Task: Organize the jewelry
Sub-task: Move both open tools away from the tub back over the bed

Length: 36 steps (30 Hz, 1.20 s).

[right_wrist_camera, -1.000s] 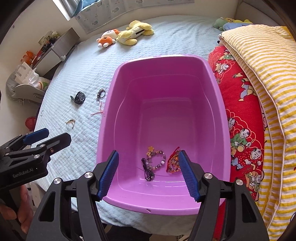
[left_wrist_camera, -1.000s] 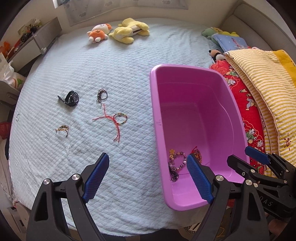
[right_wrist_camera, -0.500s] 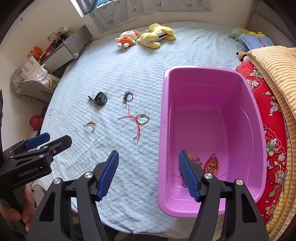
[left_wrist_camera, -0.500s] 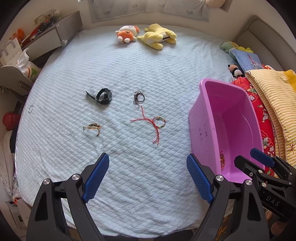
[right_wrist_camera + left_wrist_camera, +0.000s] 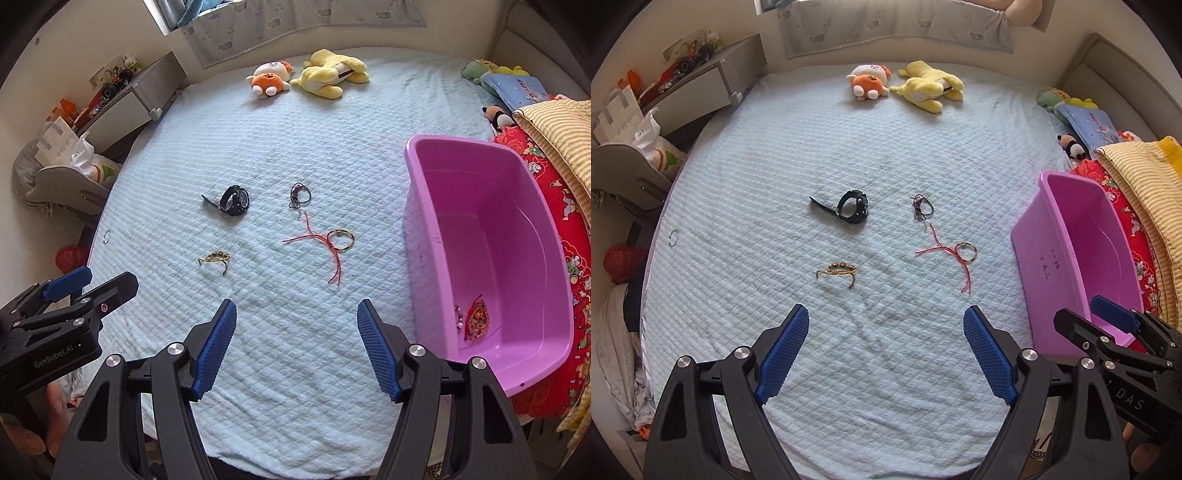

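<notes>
Four pieces lie on the quilt (image 5: 886, 155): watch (image 5: 849, 211) at 11 o'clock, dark loops (image 5: 921, 206) at 1, gold bracelet (image 5: 838, 271) at 9, red cord (image 5: 951, 254) at 3 of the group. Both grippers, left (image 5: 886, 354) and right (image 5: 297, 347), hover spread wide, holding nothing. At 3 o'clock the pink tub (image 5: 417, 206) holds beaded bracelets (image 5: 476, 319).

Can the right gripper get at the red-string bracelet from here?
Probably yes. The right gripper is open and empty, the red-string bracelet lies flat on bare bedspread ahead of it, clear of the pink tub.
</notes>
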Available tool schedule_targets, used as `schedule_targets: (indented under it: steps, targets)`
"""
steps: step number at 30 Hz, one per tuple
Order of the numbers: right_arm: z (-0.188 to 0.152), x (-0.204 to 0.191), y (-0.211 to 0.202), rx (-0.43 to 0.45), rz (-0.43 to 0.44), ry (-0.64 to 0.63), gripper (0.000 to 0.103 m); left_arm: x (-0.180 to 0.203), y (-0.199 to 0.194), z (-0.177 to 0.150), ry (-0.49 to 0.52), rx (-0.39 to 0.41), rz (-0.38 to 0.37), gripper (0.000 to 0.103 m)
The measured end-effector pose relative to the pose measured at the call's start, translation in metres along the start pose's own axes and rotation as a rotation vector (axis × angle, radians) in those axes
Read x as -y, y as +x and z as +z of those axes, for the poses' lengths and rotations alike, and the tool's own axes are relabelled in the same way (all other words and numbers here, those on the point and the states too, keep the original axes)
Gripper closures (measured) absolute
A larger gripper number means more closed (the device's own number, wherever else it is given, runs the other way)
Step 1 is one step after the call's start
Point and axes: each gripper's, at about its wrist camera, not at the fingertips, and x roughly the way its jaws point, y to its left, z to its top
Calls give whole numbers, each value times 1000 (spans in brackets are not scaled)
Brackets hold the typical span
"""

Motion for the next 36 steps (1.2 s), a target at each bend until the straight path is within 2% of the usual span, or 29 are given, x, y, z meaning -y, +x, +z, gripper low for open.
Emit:
schedule_targets:
  steps: [7,17,26,36]
  targets:
    - [-4,-38,14,-15,-32,17,38,-50,2,-4,-15,3,24,19]
    - [-14,-63,19,-32,-45,3,38,-95,22,-21,-62,-57,31,19]
    - [-22,-69,34,-61,-26,-42,37,-100,32,-28,-94,-79,59,19]
    - [-11,-61,48,-71,34,-63,37,-80,36,-24,-90,-103,95,19]
